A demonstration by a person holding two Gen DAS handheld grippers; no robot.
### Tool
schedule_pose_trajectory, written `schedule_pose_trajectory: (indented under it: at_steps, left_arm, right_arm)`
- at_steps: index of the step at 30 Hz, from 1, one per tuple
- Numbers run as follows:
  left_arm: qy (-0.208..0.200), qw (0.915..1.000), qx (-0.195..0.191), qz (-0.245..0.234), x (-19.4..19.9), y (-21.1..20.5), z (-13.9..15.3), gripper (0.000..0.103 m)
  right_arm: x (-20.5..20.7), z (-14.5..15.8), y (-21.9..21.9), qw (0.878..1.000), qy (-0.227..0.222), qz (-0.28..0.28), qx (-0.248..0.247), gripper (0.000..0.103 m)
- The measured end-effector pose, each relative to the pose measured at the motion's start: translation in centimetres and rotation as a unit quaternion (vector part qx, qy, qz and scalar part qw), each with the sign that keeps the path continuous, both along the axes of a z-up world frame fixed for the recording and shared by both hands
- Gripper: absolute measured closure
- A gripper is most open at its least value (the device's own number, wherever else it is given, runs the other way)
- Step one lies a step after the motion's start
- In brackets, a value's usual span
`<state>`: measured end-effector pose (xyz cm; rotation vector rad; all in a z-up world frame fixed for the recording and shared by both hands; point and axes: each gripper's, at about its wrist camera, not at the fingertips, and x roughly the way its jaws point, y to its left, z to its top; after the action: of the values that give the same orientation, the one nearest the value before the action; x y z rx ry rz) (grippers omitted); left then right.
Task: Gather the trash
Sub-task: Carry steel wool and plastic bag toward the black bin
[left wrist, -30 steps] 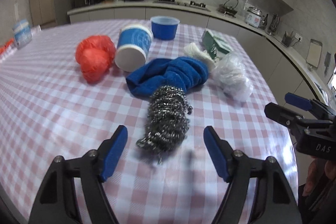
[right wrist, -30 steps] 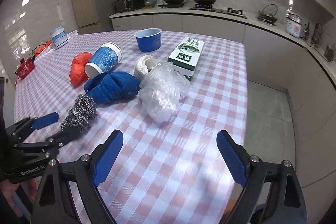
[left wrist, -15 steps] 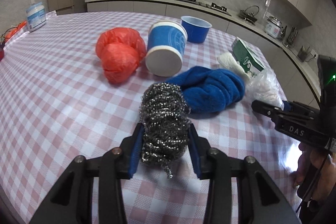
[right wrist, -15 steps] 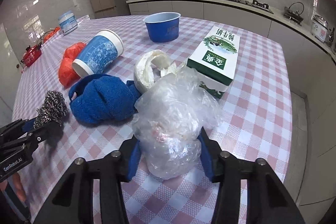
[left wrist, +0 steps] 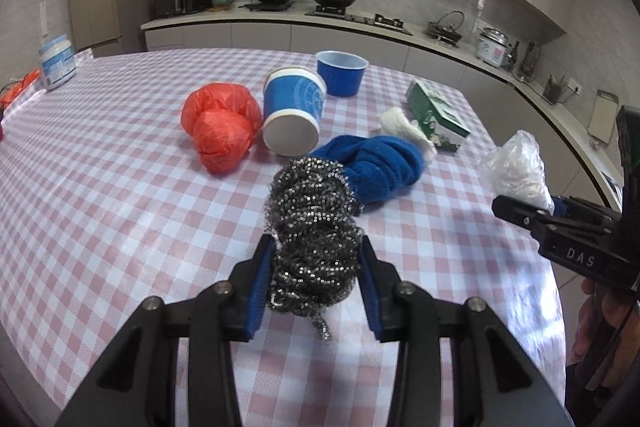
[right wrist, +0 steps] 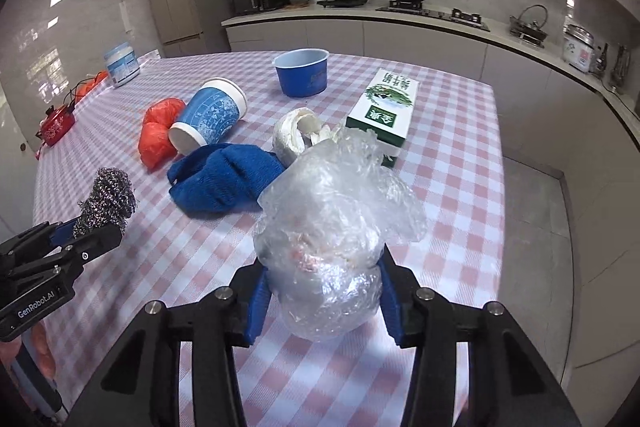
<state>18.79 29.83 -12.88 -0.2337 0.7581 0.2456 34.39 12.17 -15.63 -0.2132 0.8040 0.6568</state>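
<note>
My left gripper [left wrist: 316, 281] is shut on a steel wool scrubber [left wrist: 314, 227], held just above the checked tablecloth [left wrist: 120, 219]. My right gripper [right wrist: 322, 287] is shut on a crumpled clear plastic bag [right wrist: 332, 239], lifted off the table. In the right wrist view the left gripper [right wrist: 86, 229] with the steel wool scrubber [right wrist: 110, 193] shows at the left. The left wrist view shows the right gripper [left wrist: 532, 205] holding the clear plastic bag [left wrist: 518, 167] at the right edge.
On the table lie a red plastic bag [left wrist: 220, 125], a tipped blue paper cup [left wrist: 294, 115], a blue bowl [left wrist: 342, 73], a blue cloth [left wrist: 380, 163], a white crumpled wad [right wrist: 298, 133], a green carton [right wrist: 384, 111]. A jar [left wrist: 58, 65] stands far left.
Both grippers closed from wide open: the left onto the steel wool, the right onto the clear plastic bag. Both items have since come up off the table and nearer the cameras.
</note>
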Motion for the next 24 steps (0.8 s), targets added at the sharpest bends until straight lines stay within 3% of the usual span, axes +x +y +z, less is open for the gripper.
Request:
schedule_pose_trajectory:
  at_steps: [8,16,24]
  left_arm:
    - [-0.018,0.9971,0.014,-0.073,-2.5,-1.7,2.1,0.062]
    - [-0.035,0.9887,0.01,-0.145,-4.7,-4.7,3.1,0.062]
    - [-0.044,0.9805,0.009,-0.191,-5.8,-9.6,3.6,0.062]
  right_arm:
    - [-6.3,1.9,-3.7,0.998,-0.014,-0.068,0.011,0.054]
    - [-12.7,3.7,-8.3,0.989,-0.034,-0.143,0.01,0.054]
    - [-15.4,5.2,-13.5,0.981,-0.05,-0.189,0.015,0.054]
